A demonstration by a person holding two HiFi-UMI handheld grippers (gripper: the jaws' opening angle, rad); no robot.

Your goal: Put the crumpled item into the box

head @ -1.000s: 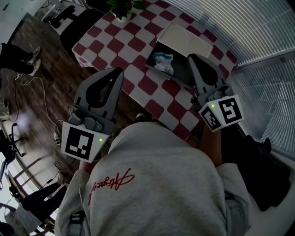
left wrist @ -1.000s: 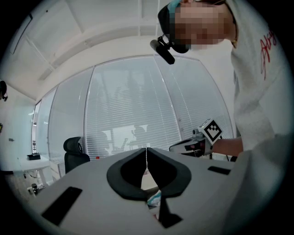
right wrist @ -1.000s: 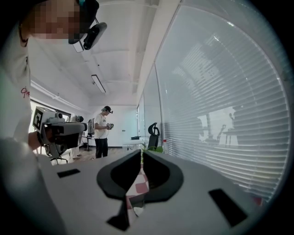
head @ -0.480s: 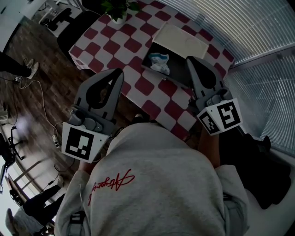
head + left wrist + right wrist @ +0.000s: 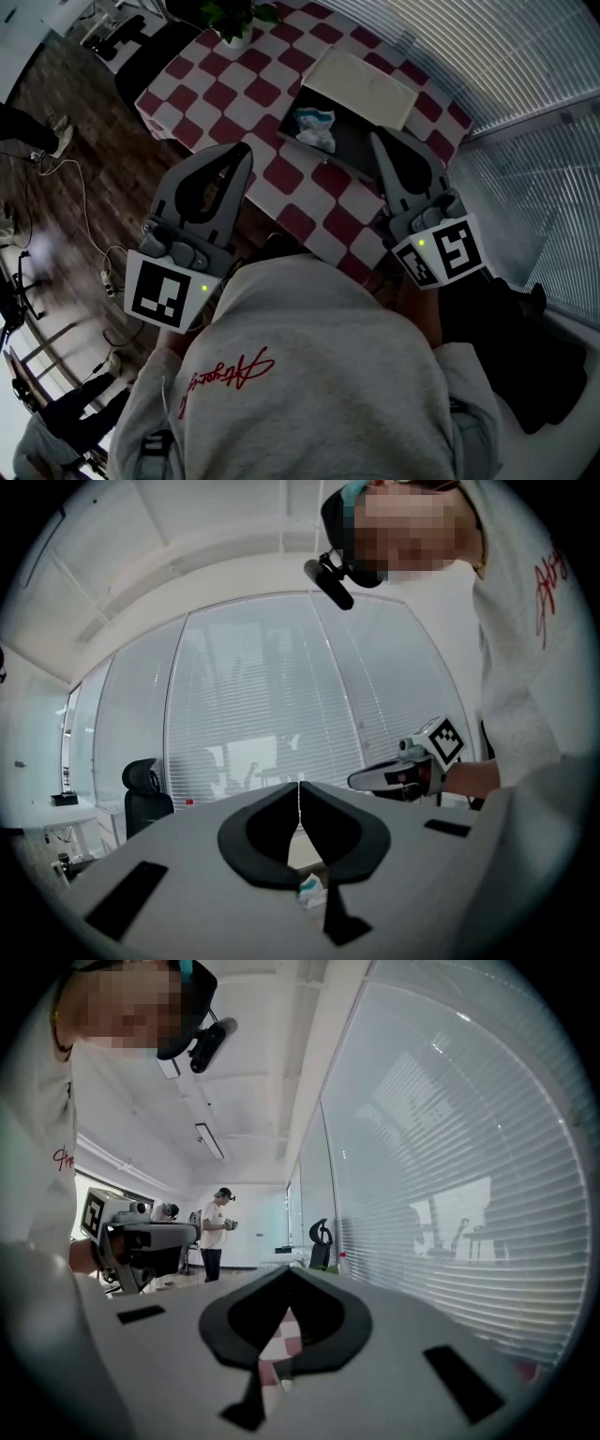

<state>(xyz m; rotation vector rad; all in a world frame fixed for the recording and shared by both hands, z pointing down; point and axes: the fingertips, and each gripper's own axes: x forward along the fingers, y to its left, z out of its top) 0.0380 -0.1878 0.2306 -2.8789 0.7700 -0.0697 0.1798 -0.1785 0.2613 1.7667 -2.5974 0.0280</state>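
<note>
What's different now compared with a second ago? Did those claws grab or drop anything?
The right claw has drawn back slightly toward the person, away from the box. Nothing was grabbed or let go. The crumpled item lies in the box as before, the left claw has barely moved, and both claws stay shut and empty.

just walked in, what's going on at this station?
A person stands over a checkered table with a two-jaw gripper in each hand. The left gripper and right gripper are both shut with nothing between the jaws. The crumpled item lies inside the open box, next to its white lid. The placing looks done.
</note>
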